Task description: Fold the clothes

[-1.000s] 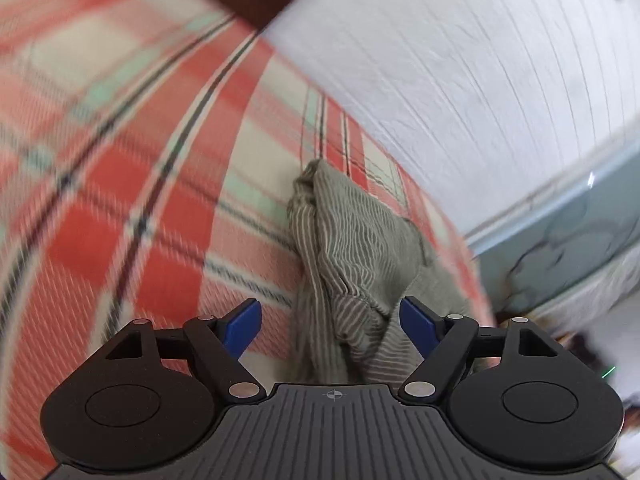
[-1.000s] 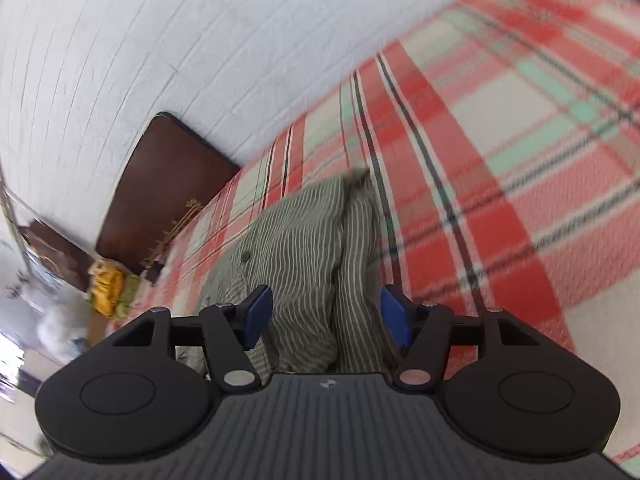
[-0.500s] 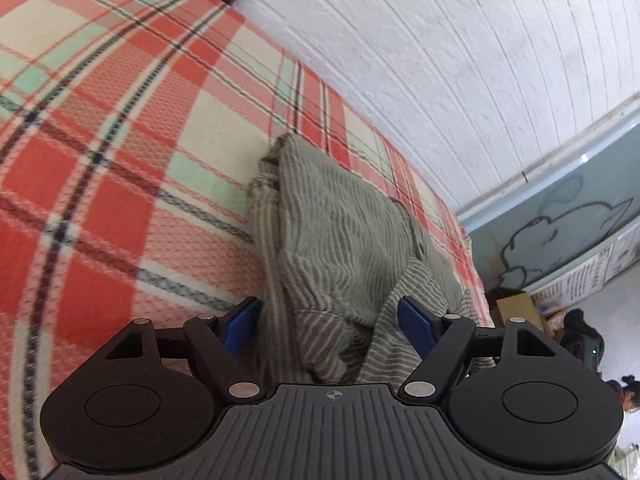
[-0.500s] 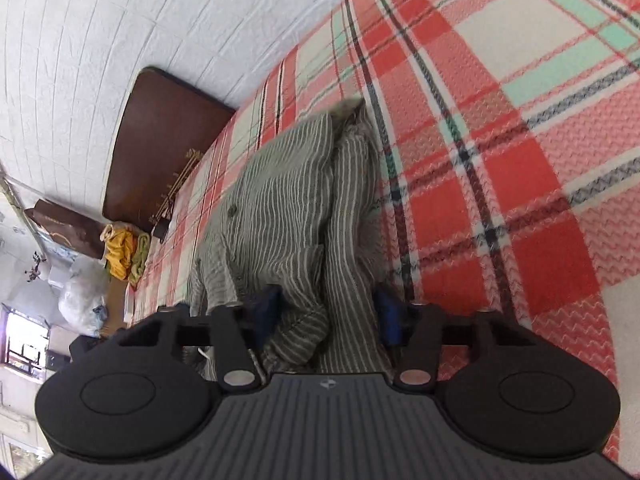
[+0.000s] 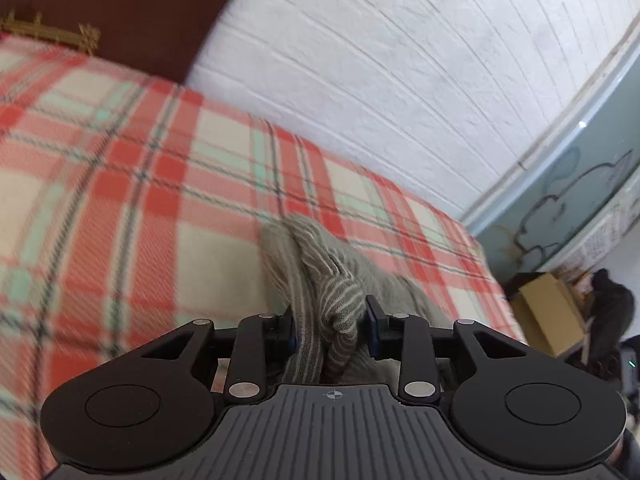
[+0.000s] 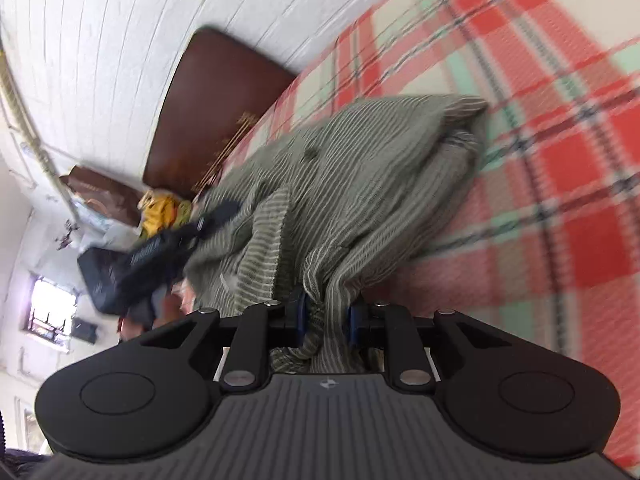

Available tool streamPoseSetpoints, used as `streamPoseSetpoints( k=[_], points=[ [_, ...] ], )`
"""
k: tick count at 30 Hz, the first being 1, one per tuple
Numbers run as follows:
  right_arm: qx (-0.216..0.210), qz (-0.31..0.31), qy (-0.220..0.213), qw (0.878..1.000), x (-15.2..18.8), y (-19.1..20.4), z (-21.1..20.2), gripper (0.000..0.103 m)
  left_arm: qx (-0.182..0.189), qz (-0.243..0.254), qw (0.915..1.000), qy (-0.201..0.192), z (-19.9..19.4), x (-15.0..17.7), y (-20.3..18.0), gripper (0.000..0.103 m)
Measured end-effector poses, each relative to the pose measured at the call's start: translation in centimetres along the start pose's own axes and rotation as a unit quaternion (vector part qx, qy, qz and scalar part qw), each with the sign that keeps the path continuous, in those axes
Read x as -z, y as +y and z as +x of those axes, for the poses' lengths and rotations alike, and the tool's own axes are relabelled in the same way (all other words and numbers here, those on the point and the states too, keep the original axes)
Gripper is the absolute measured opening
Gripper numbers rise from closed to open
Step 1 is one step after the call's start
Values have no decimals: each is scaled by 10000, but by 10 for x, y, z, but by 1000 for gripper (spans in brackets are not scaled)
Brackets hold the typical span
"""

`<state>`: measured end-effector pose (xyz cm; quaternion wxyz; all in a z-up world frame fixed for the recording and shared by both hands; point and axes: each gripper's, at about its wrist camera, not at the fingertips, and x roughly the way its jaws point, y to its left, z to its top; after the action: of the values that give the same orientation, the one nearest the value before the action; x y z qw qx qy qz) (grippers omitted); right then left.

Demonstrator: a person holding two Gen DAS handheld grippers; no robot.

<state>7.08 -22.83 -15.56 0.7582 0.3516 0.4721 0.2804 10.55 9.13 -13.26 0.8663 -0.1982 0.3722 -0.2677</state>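
Left gripper (image 5: pixel 331 326) and right gripper (image 6: pixel 327 318) pinch striped shirt (image 6: pixel 360 168).

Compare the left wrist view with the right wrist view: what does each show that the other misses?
Only the left wrist view shows the pale blue panel with a cartoon outline and a cardboard box beyond the bed's end. Only the right wrist view shows the shirt's buttoned front spread out, the left gripper gripping its far side, a yellow bundle and a window. Both show the green striped shirt bunched between closed fingers, including the right gripper, the red plaid blanket, the white brick wall and the dark wooden headboard.
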Motion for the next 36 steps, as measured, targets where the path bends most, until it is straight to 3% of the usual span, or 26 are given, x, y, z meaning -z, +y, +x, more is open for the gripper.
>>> streamPoseSetpoints(
  k=[4,5,8,9,13,20,26,32,36],
  points=[
    [14,-133,326,9994,11,10,19,29,-296,-138,9994,-71,-13,1,15,50],
    [37,-174,392,9991,12,12,23,38,-327,-162,9993,-106,-19,4,17,50],
    [94,-286,549,9980,14,16,23,44,-422,-235,9986,-210,-37,14,22,60],
    [132,-366,511,9979,13,17,15,45,-453,-259,9983,-244,-43,18,24,65],
    [258,-748,236,9966,5,23,-18,46,-473,-469,9974,-256,-59,38,25,68],
    [546,-1407,-546,9870,-34,29,-44,60,-324,-1178,9923,-212,-63,79,17,76],
    [673,-1674,-127,9835,-69,22,-15,65,-229,-1711,9848,-198,-64,112,10,80],
    [815,-2088,285,9741,-91,17,6,67,-458,-1480,9871,-412,-45,106,-3,85],
    [557,-2099,621,9742,-111,7,22,69,-354,-1625,9853,-403,-33,104,-1,85]
  ],
)
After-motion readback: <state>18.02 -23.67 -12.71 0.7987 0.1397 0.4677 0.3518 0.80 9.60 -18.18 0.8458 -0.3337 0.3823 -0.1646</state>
